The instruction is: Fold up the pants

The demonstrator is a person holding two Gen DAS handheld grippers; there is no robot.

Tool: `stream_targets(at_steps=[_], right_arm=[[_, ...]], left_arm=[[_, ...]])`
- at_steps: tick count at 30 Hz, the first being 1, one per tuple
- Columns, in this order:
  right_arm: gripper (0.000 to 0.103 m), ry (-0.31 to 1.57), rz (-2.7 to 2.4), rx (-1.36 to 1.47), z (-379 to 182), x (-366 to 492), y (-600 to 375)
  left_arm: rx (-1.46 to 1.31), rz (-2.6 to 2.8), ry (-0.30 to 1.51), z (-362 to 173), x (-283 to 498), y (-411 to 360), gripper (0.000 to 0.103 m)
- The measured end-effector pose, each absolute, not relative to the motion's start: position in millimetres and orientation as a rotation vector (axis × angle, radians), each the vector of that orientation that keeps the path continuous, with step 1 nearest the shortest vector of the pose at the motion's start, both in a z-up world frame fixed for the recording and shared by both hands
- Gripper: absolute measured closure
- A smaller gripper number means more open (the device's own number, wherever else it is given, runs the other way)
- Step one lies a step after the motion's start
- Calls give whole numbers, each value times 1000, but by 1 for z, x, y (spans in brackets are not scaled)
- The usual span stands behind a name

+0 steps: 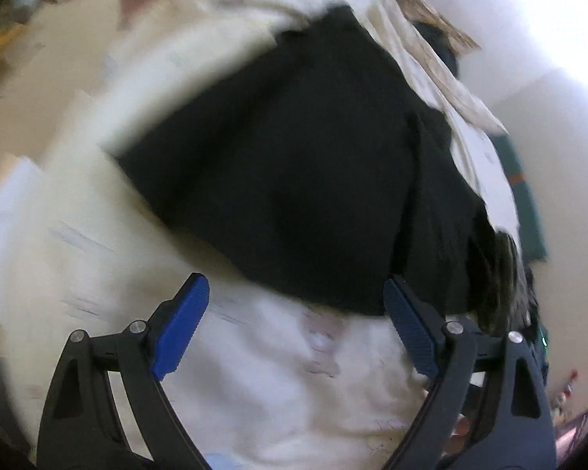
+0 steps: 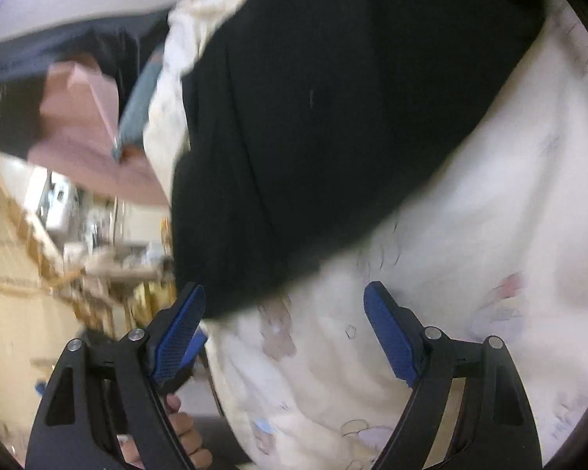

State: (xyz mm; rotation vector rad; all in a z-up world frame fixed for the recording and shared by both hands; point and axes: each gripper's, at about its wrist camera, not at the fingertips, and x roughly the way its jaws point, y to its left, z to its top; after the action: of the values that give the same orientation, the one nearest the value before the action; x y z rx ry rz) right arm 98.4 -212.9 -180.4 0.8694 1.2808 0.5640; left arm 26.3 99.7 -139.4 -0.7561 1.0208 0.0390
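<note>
Two grippers, both spread wide and holding nothing: the left gripper (image 1: 296, 329), with its blue ribbed pads (image 1: 182, 325) apart, hovers over bare bedding just short of the near hem of the black, soft-cloth pants (image 1: 294, 164), and the right gripper (image 2: 284, 333) likewise gapes above the white bedspread with faint pastel prints (image 2: 470, 266), its left pad just beside the dark cloth's lowest corner. The pants (image 2: 333, 117) lie in a rough slab across the middle of the bedspread (image 1: 98, 274), reaching toward its far edge, where a crumpled cream cloth (image 1: 431, 62) lies just beside them. Both views are smeared by motion, so seams and layers cannot be read. The chief risk, as I judge it, is a bad pinch: coming in low at the hem, either tool could catch the bedspread together with the pants, or take only the top layer, so that a lift drags the bedding or leaves the fold lopsided. Near the bedspread's left edge in the right view, where the floor clutter (image 2: 109, 258) shows beyond it, a careless pull might slide the garment off the side.
</note>
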Motion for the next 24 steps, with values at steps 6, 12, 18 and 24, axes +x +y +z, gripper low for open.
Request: stream_targets(at_steps=[6, 12, 18, 24], right_arm=[[18, 1286, 621, 894, -204, 117, -197], [25, 1153, 486, 990, -207, 131, -234], [26, 1005, 281, 1145, -215, 143, -298], [27, 924, 204, 1214, -221, 163, -327]], left_arm=[[-714, -23, 1083, -178, 46, 71, 14], [-740, 74, 1018, -173, 51, 94, 14], [-853, 246, 900, -178, 58, 144, 14], [-848, 262, 809, -172, 71, 149, 12]])
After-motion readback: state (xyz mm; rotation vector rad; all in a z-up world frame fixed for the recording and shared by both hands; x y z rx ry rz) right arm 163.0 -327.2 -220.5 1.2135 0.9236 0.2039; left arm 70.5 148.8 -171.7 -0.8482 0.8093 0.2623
